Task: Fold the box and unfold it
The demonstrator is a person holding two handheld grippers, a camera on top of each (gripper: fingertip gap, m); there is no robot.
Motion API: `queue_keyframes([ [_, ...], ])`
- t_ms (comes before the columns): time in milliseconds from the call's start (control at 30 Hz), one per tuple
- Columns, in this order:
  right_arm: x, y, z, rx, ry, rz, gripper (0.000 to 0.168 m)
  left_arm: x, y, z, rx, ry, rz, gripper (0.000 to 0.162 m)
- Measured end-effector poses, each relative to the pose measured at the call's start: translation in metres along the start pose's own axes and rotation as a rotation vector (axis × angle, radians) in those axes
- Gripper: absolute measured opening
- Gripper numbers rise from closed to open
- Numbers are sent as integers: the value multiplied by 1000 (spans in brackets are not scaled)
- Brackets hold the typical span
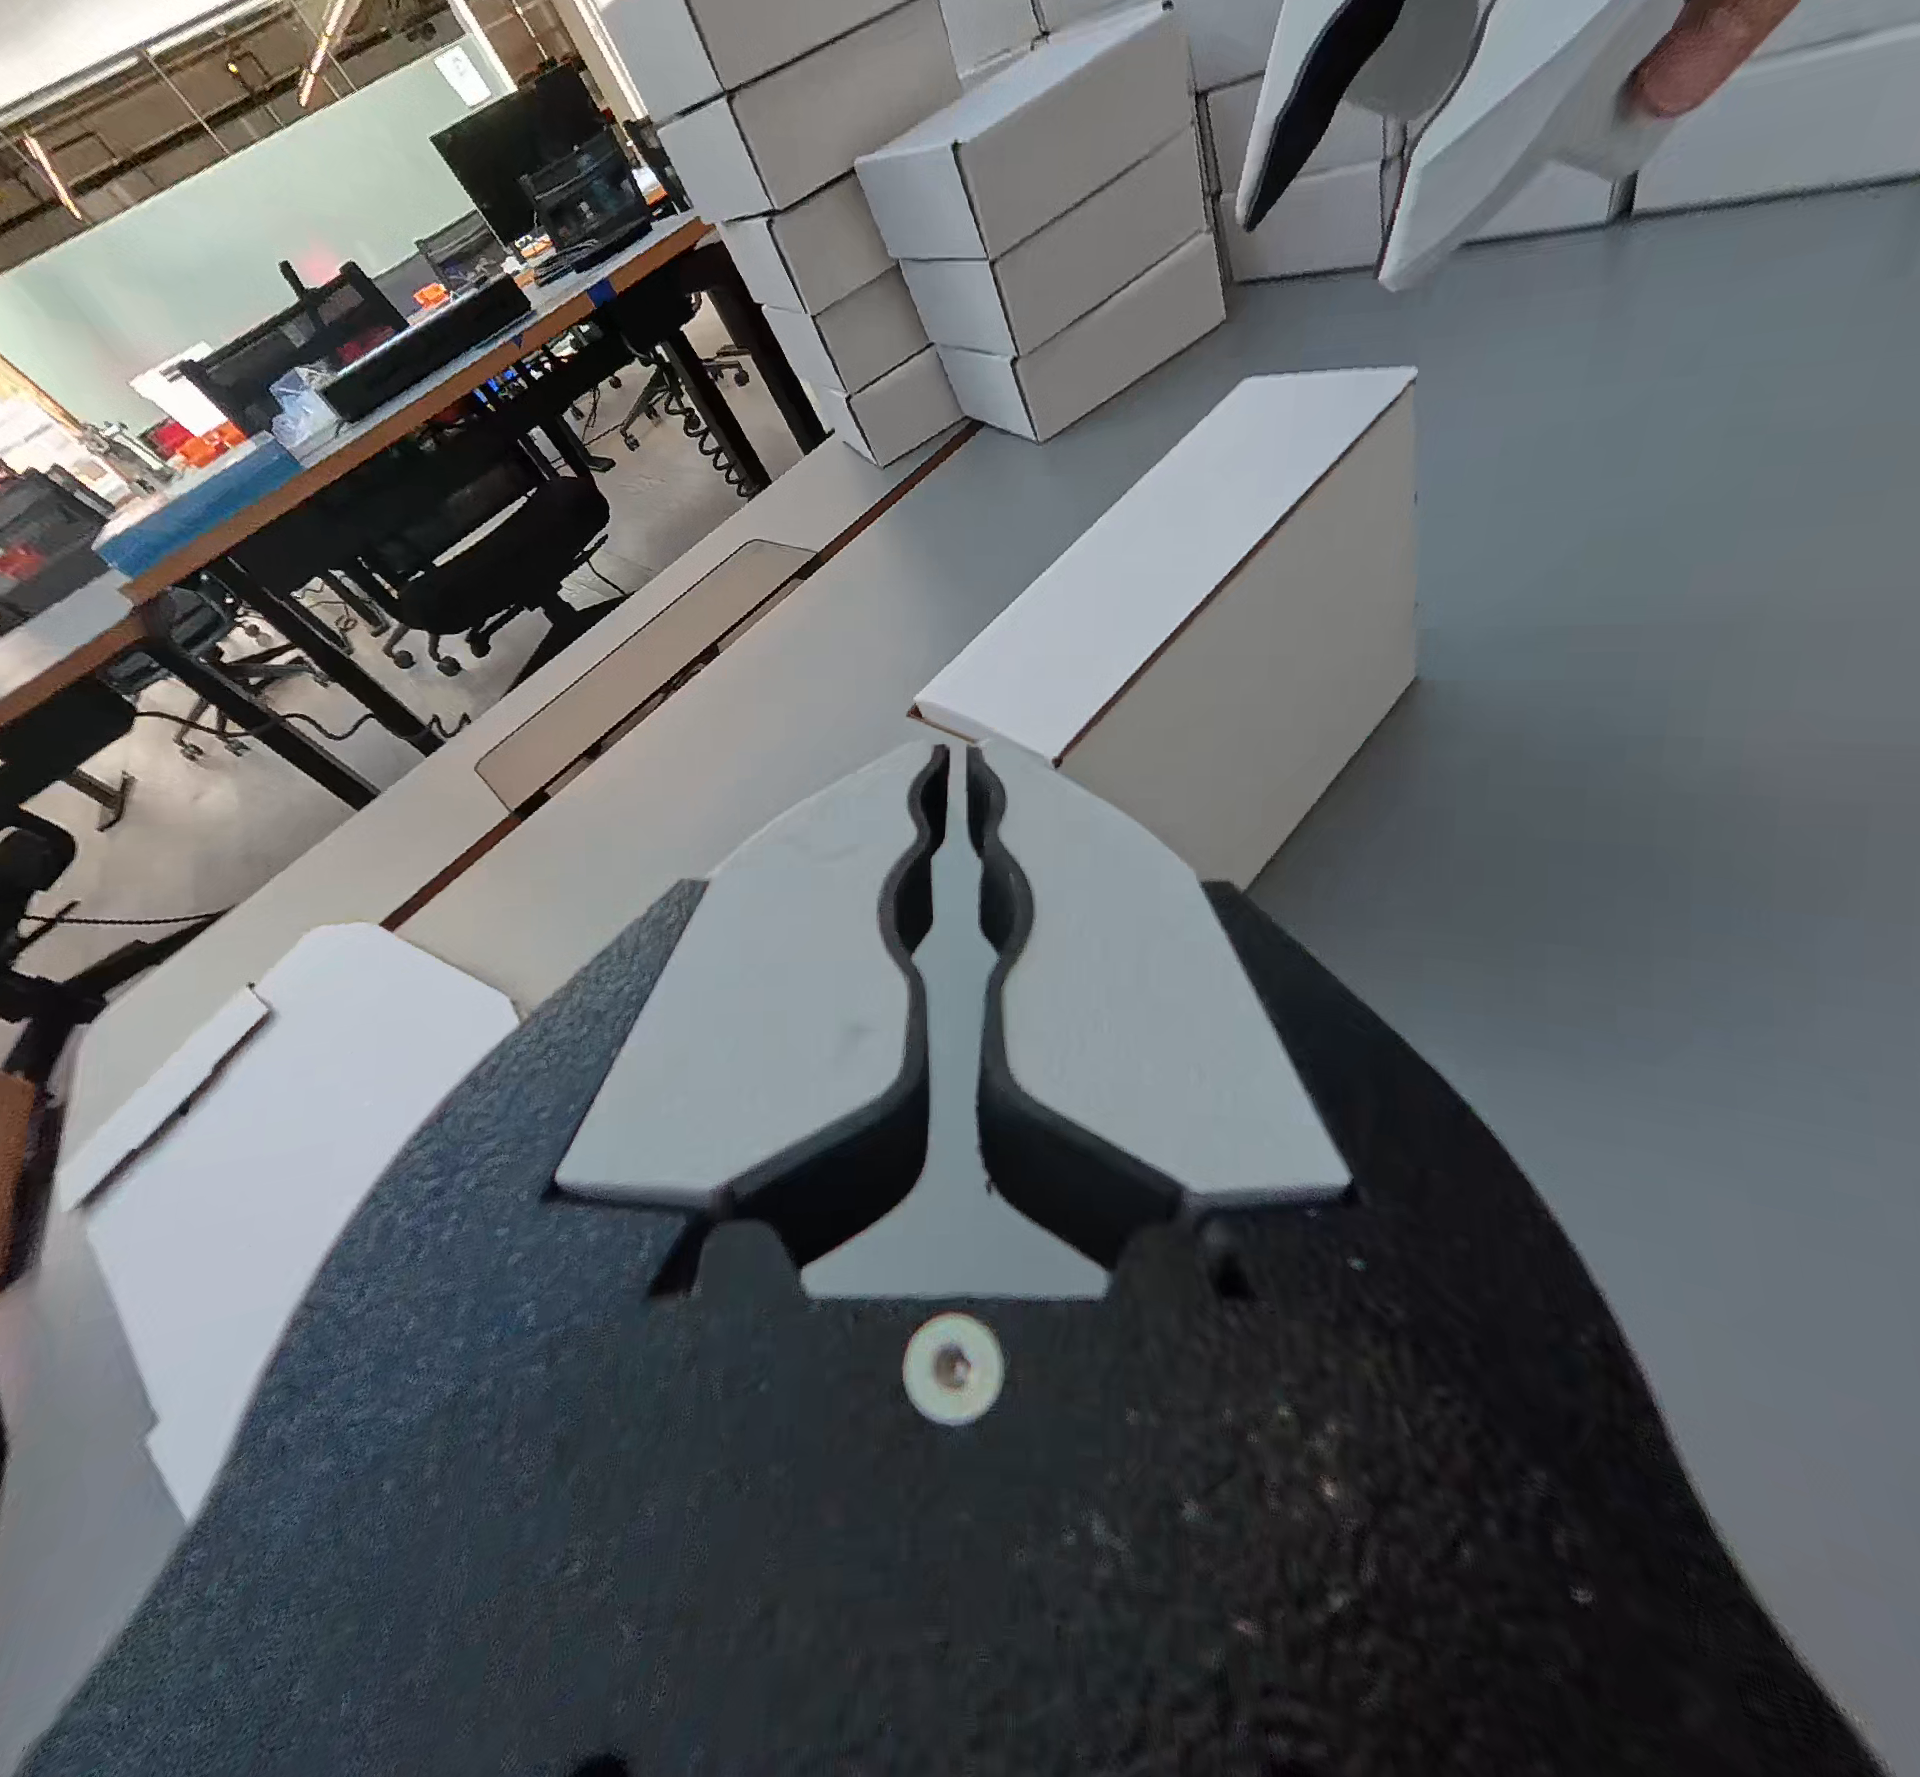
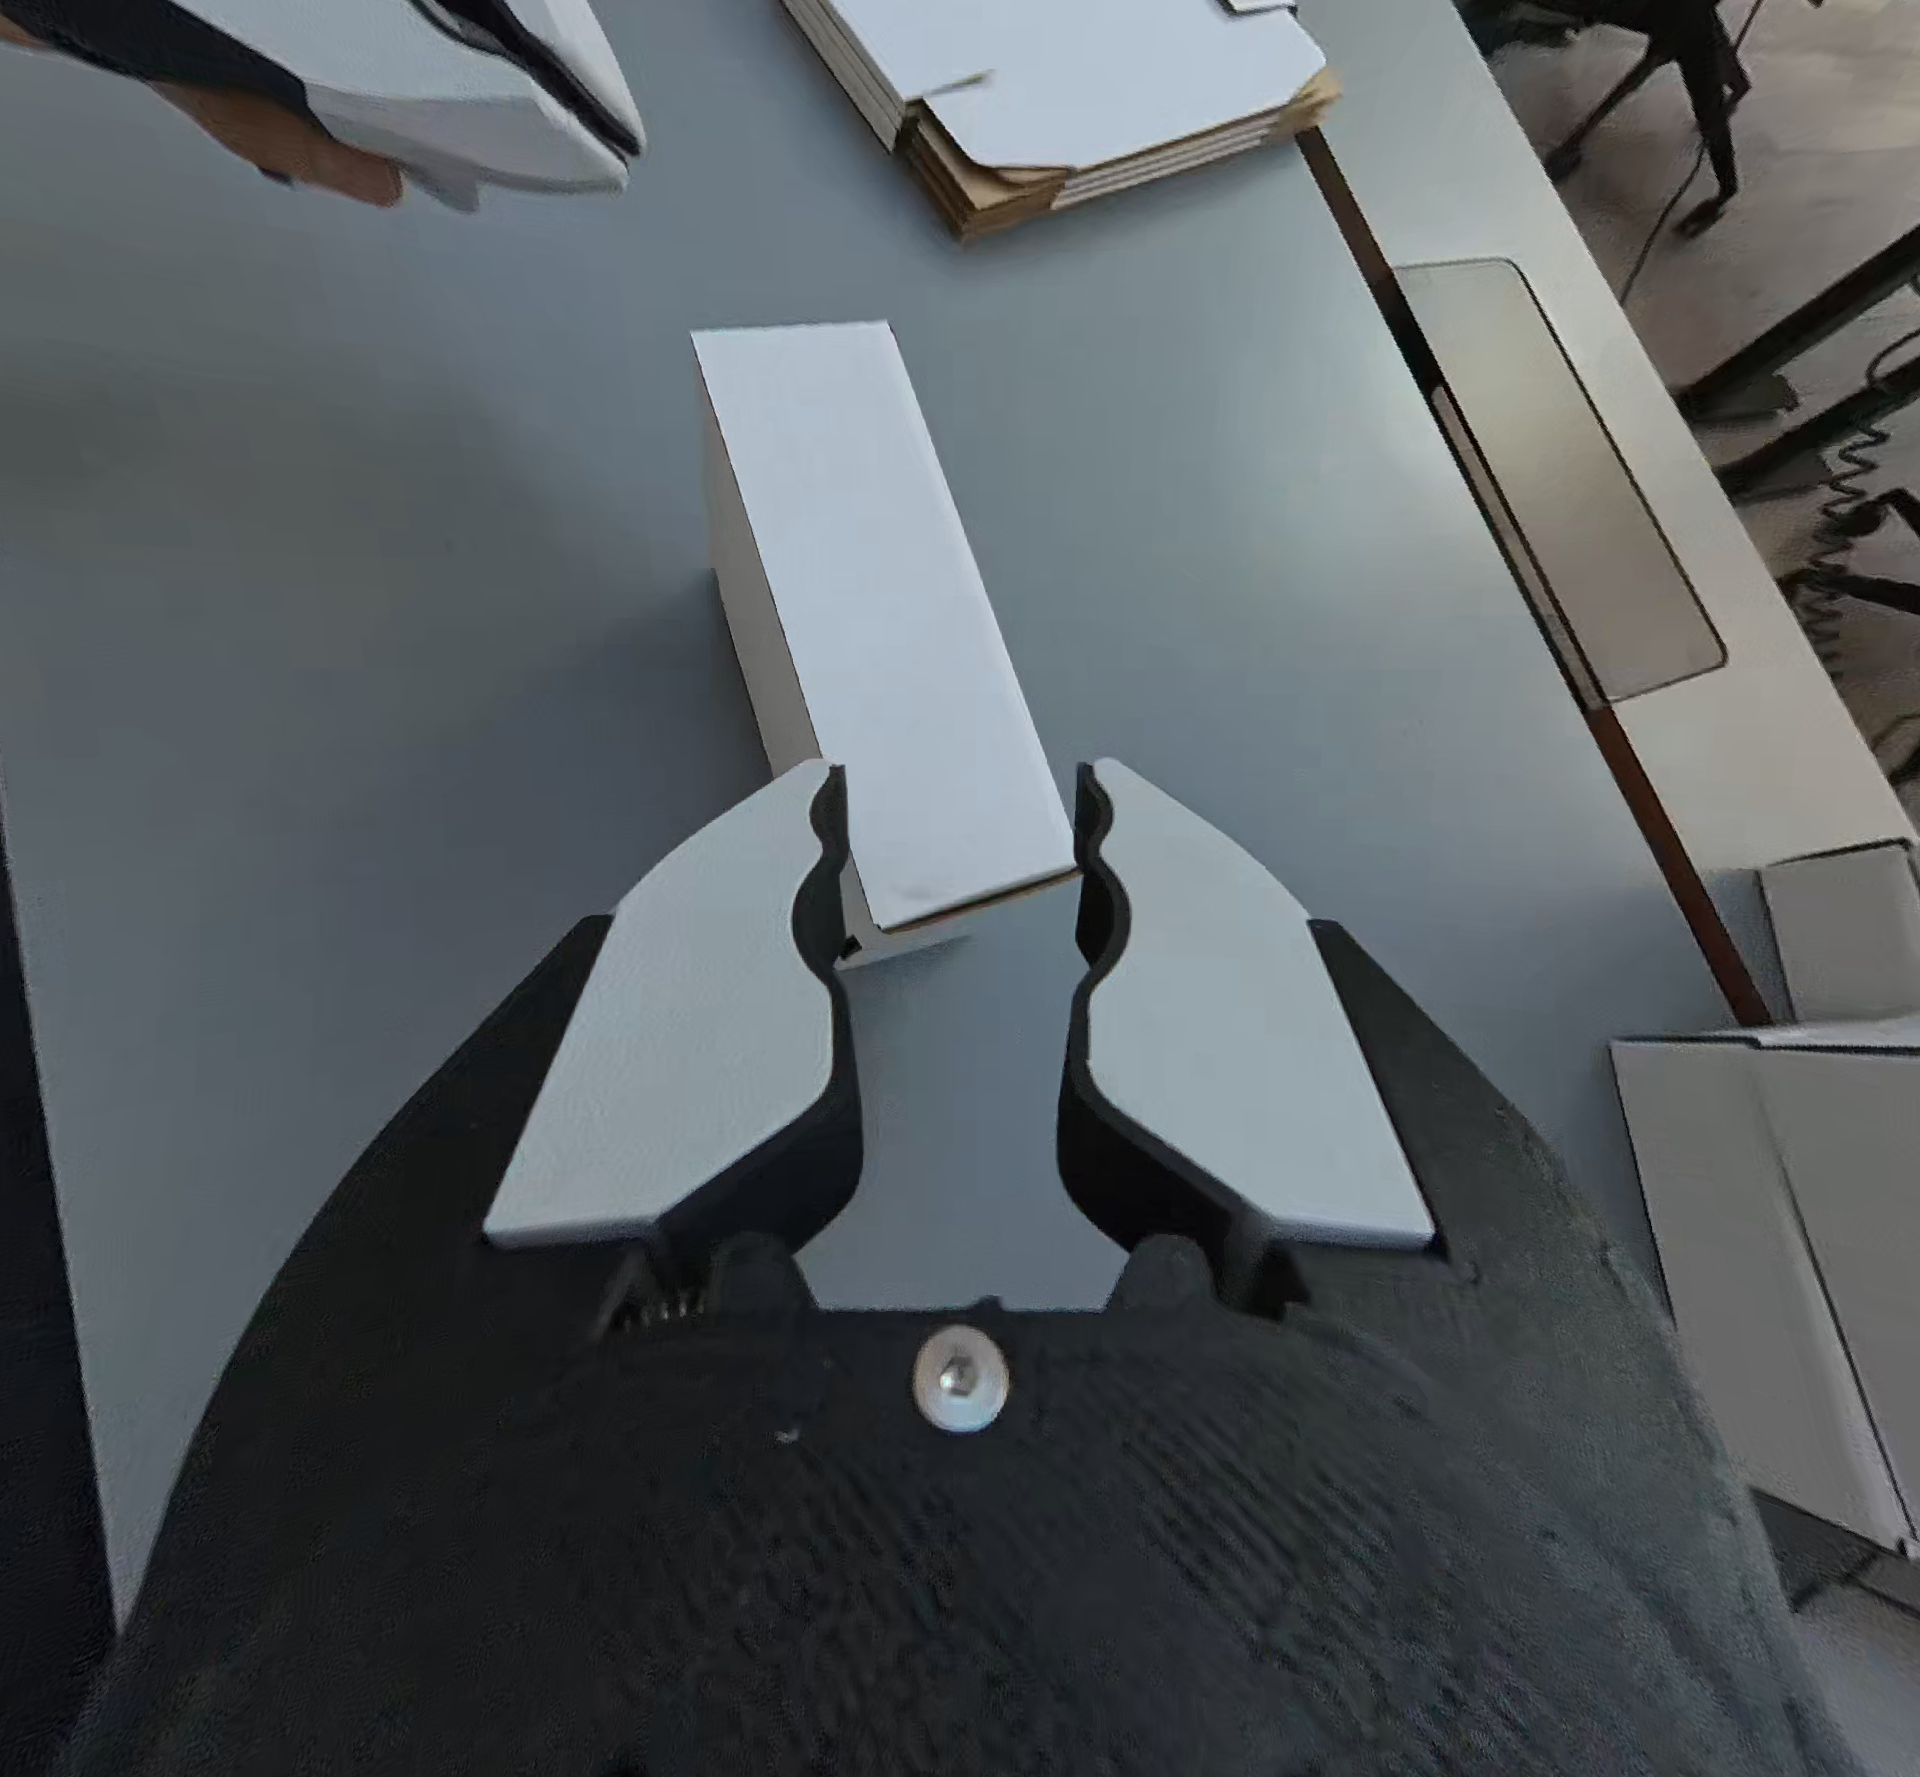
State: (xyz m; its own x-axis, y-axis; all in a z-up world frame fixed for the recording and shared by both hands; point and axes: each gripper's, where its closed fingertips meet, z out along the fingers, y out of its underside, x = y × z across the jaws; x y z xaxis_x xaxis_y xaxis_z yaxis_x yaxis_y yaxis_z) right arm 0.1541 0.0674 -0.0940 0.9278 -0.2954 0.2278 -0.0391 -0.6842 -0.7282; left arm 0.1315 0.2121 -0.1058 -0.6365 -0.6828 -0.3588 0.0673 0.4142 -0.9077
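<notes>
A closed white cardboard box [image 2: 873, 584] lies lengthwise on the grey table [image 2: 312, 480]; it also shows in the left wrist view [image 1: 1195, 605]. My right gripper [image 2: 958, 771] is open, its fingers either side of the box's near end; I cannot tell if they touch it. In the left wrist view it hangs at the top right [image 1: 1325, 247]. My left gripper [image 1: 958, 759] is shut and empty, its tips close to the box's near top corner. In the right wrist view it is at the upper left [image 2: 623, 153], apart from the box.
A stack of flat box blanks [image 2: 1039, 44] lies at the table's far end and shows in the left wrist view [image 1: 260, 1156]. Stacks of folded white boxes [image 1: 1039, 273] stand behind, more at right [image 2: 1818, 1208]. Desks and chairs [image 1: 468, 532] stand beyond the table edge.
</notes>
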Motion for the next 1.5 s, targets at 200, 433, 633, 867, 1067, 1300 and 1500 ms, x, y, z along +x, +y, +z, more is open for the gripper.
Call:
queue_keyframes([
  [200,-5,-15,31,-253,-279,-45,95,-9,-23,-8,110,0,-311,38],
  [433,-29,-15,72,-466,-384,-160,87,-14,-29,-9,91,-21,-433,71],
  [633,-33,-11,83,-534,-385,-209,76,-16,-14,-9,11,-30,-449,75],
  [867,-33,-7,92,-547,-360,-252,61,-20,-17,-14,29,-38,-470,69],
  [1067,-24,-10,80,-471,-216,-344,61,-14,-11,-11,-11,-32,-431,68],
  [1300,94,-27,-14,-368,372,-493,61,-7,-7,-5,-43,-20,-397,68],
  [1500,223,-3,-110,-369,829,-620,61,2,-6,2,-62,2,-376,67],
])
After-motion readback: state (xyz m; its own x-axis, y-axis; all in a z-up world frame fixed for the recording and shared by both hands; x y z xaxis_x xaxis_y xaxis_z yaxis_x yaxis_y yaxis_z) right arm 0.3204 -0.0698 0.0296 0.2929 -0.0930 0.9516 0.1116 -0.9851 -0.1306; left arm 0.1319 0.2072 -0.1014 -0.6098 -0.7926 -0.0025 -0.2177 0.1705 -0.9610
